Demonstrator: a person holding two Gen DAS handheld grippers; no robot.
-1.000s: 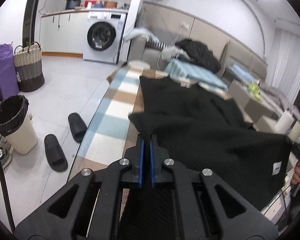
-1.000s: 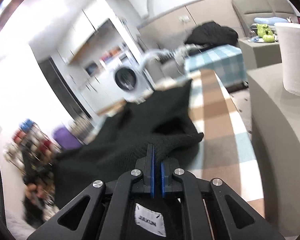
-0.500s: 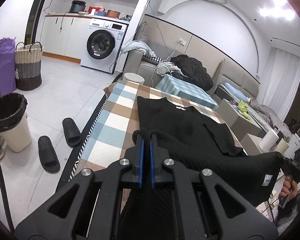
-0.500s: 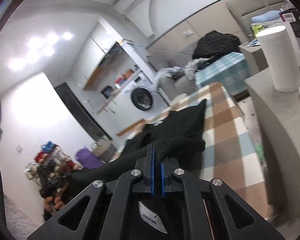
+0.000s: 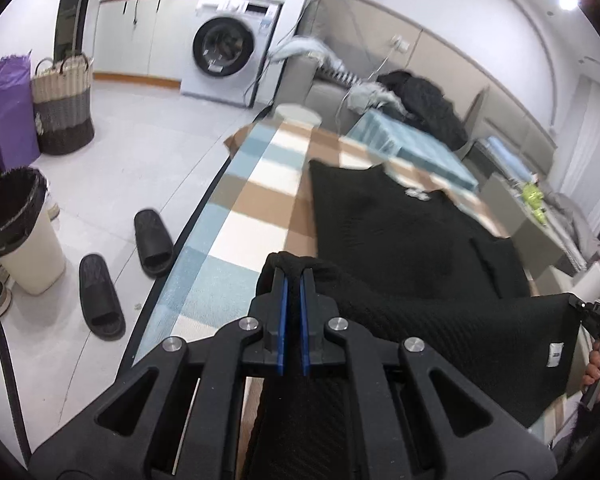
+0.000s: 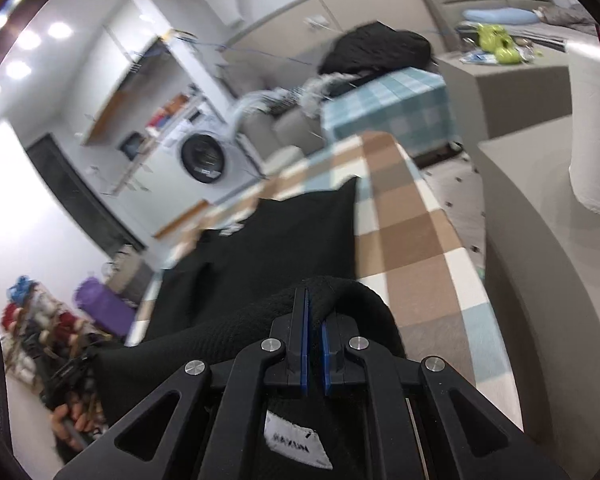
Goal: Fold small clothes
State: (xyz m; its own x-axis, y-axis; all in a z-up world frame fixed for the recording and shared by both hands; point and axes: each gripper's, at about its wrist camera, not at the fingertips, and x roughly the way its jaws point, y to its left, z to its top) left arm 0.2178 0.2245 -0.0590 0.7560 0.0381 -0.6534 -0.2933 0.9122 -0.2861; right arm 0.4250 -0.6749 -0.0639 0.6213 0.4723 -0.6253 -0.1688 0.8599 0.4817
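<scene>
A black knit garment (image 5: 392, 232) lies along the checked table (image 5: 252, 200), collar end far from me. Its near hem is lifted off the cloth and stretched between both grippers. My left gripper (image 5: 292, 276) is shut on the hem's left corner, the knit bunched over its blue pads. In the right wrist view, my right gripper (image 6: 314, 300) is shut on the other corner of the black garment (image 6: 300, 236), with a white label (image 6: 296, 444) hanging under the fingers. The right gripper (image 5: 580, 308) also shows at the left wrist view's far right, held by a hand.
Two black slippers (image 5: 128, 272) and a lined bin (image 5: 16, 232) stand on the floor left of the table. Beyond are a basket (image 5: 64, 108), a washing machine (image 5: 228, 56), a sofa with clothes (image 5: 416, 104). A grey cabinet (image 6: 540, 240) with a paper roll (image 6: 596, 132) flanks the table's right.
Both grippers have swung forward and lower over the table with the hem still held taut. The lifted hem now hangs nearer the garment's body.
</scene>
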